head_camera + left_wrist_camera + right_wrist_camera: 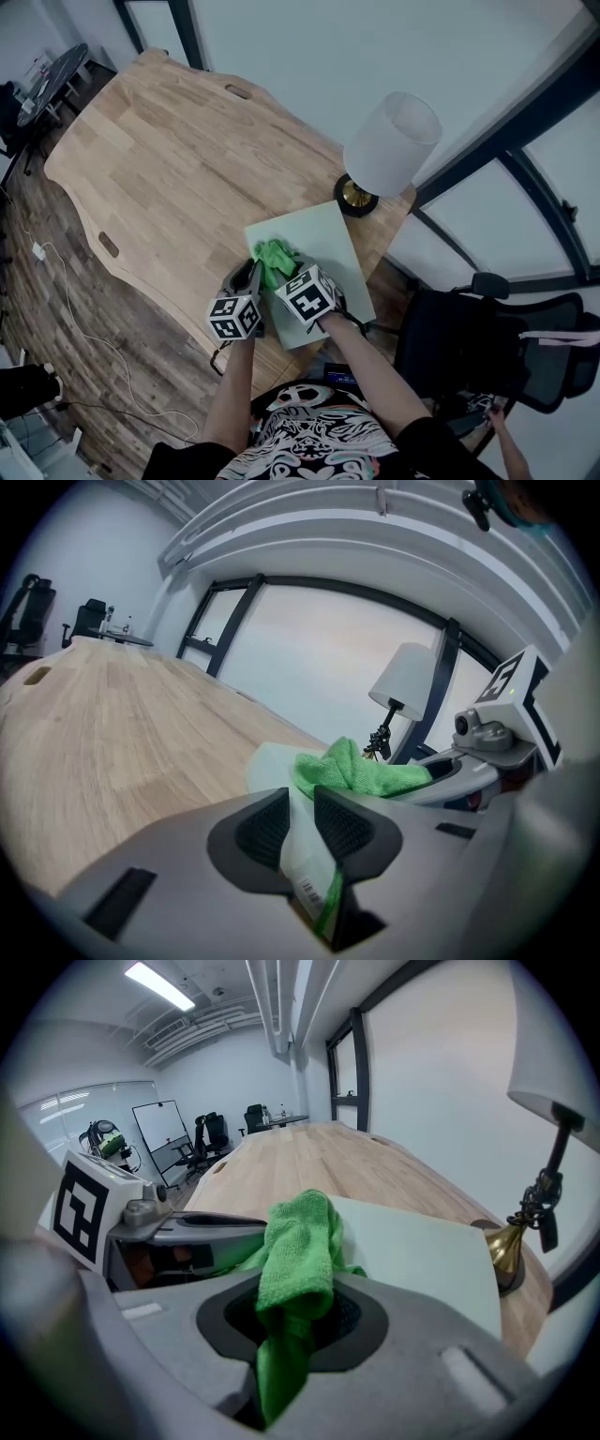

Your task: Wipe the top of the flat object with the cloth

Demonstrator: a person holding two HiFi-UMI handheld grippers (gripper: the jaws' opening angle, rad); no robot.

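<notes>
A pale green flat board (pixel 319 239) lies at the near right edge of the wooden table (pixel 169 159). A bright green cloth (pixel 275 258) rests bunched on its near left part. My right gripper (pixel 286 277) is shut on the cloth (pixel 300 1241), which hangs out between the jaws of this gripper (pixel 298 1312) onto the board (pixel 412 1260). My left gripper (pixel 255 274) sits just left of it. In its own view, the left gripper (pixel 300 822) clamps the board's near edge (pixel 272 761), with a barcode label showing between the pads. The cloth (pixel 352 771) lies just beyond.
A table lamp with a white shade (pixel 389 145) and brass base (pixel 506 1246) stands just past the board's far corner. A black office chair (pixel 469 347) is off the table's right side. The table's edge runs right under the grippers.
</notes>
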